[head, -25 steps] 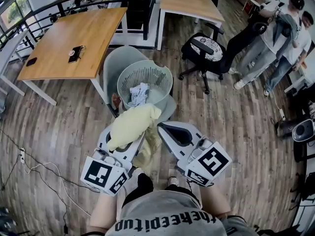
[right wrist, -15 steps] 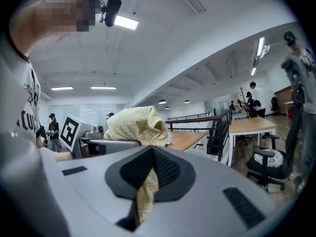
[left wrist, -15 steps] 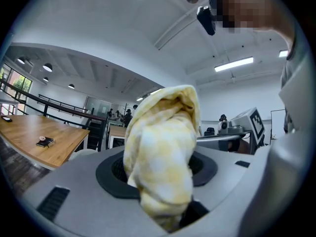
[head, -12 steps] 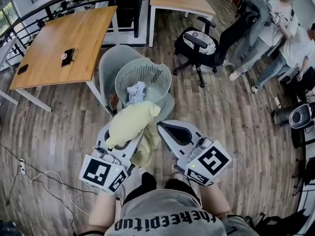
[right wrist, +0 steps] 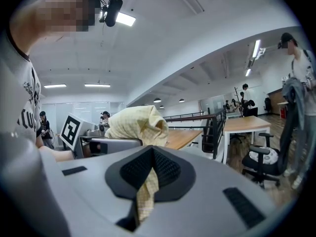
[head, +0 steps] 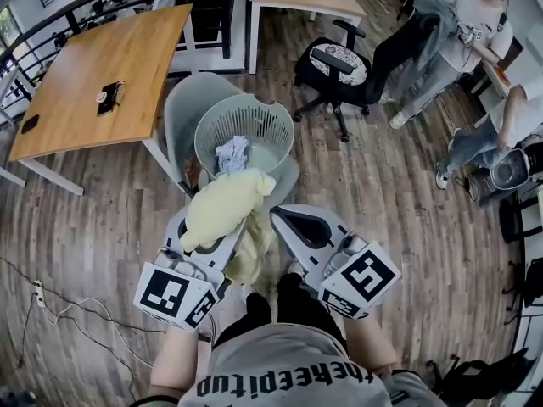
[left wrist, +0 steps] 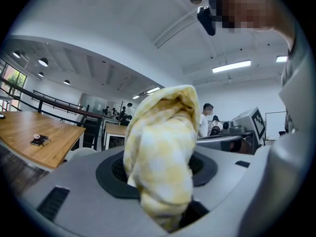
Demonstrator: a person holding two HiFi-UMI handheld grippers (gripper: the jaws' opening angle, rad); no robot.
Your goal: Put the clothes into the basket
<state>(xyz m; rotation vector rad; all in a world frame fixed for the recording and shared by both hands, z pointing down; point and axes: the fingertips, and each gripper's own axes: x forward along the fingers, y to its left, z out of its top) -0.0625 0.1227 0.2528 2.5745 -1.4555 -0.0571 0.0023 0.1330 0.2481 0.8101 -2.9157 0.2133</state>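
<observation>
A pale yellow checked garment (head: 222, 210) hangs bunched between my two grippers, in front of the person's body. My left gripper (head: 210, 231) is shut on its thick bundle (left wrist: 160, 157), which covers the jaws. My right gripper (head: 284, 220) is shut on a thin strip of the same garment (right wrist: 146, 191), pinched between its black pads. The grey slatted laundry basket (head: 204, 134) stands just ahead on a grey chair (head: 182, 108). A white and blue piece of clothing (head: 231, 153) lies inside it. The garment's far end reaches the basket's near rim.
A wooden table (head: 85, 83) with a small dark object (head: 109, 93) stands to the left of the basket. A black office chair (head: 339, 62) is behind it to the right. People (head: 475, 24) stand at the far right. Cables (head: 59, 312) run over the wood floor at the left.
Both grippers have carried the yellow garment a little forward, so it now overlaps the basket's near rim. The people at the right have shifted.
</observation>
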